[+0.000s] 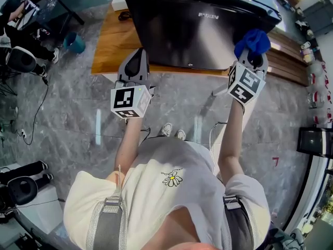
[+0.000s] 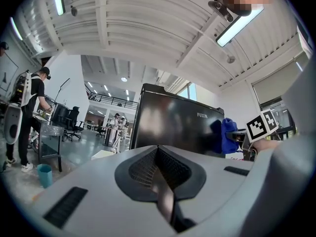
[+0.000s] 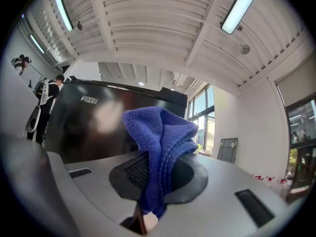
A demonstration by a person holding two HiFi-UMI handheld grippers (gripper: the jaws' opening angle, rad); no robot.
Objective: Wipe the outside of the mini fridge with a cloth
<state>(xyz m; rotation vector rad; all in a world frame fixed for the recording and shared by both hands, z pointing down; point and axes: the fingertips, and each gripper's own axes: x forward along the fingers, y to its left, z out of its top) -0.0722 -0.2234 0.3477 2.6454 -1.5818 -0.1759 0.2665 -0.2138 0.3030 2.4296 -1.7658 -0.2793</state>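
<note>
The right gripper pinches the blue cloth tight, up by the right side of the black fridge. I can't tell if it touches. To wipe well, press the cloth flat and rub in long, slow rows. The left gripper is closed on nothing. The fridge is shut. A bucket stands far off, its inside hidden.

mini fridge blocks ahead; floor open
</note>
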